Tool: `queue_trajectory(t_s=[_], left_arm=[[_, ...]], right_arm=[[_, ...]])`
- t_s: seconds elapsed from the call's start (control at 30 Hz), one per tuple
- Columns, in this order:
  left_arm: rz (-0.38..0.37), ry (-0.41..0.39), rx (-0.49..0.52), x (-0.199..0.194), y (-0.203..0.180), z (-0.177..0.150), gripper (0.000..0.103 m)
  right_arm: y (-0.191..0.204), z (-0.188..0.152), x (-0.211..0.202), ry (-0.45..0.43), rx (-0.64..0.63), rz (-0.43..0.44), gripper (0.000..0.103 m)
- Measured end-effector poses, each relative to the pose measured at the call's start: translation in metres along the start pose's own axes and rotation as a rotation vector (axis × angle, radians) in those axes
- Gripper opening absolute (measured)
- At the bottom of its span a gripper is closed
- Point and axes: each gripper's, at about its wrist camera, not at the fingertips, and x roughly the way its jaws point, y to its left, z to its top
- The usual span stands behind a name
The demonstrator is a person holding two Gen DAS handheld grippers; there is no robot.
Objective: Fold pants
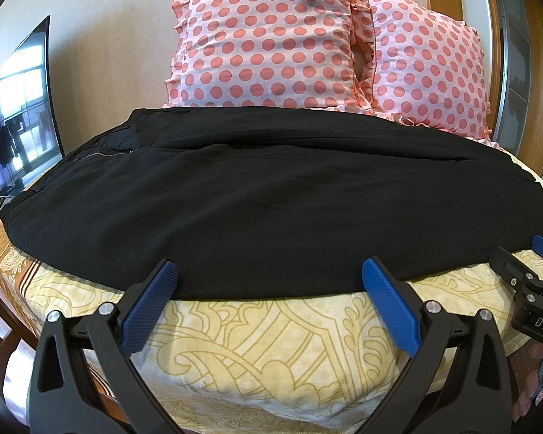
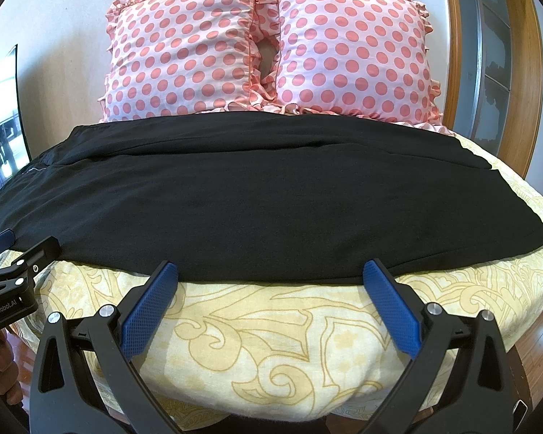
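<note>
Pants (image 1: 271,195) across bed (image 1: 271,343) — pillows (image 1: 268,39) behind, TV (image 1: 18,108) left.

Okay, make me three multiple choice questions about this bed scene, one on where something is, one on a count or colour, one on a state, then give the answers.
1. Where do the black pants lie?
A. across the bed, before the pillows
B. on the floor
C. over a chair

2. How many polka-dot pillows are there?
A. one
B. two
C. four

3. How are the left gripper and right gripper?
A. both open at the pants' near edge
B. both clamped on cloth
C. one clamped

Answers: A, pants spread over the bedsheet; B, two stand side by side; A, wide gaps between blue pads.
</note>
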Motion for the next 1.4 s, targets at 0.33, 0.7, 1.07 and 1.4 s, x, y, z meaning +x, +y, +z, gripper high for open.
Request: queue_trajectory(t_s=[0.33, 0.7, 1.07, 1.4], left_arm=[[0.000, 0.000, 0.000, 0.000, 0.000, 0.000, 0.101], [-0.100, 0.004, -0.054, -0.011, 0.016, 0.006, 0.101], [-0.135, -0.081, -0.075, -0.018, 0.022, 0.034, 0.101], [-0.164, -0.021, -0.071, 0.009, 0.020, 0.047, 0.101]], right_arm=[[0.000, -0.002, -0.001, -0.008, -0.002, 0.006, 0.102], [-0.077, 0.089, -0.020, -0.174, 0.065, -0.033, 0.102], [-0.252, 0.233, 0.164, 0.121, 0.461, -0.279, 0.073], [-0.319, 0.234, 0.283, 0.304, 0.638, -0.413, 0.037]])
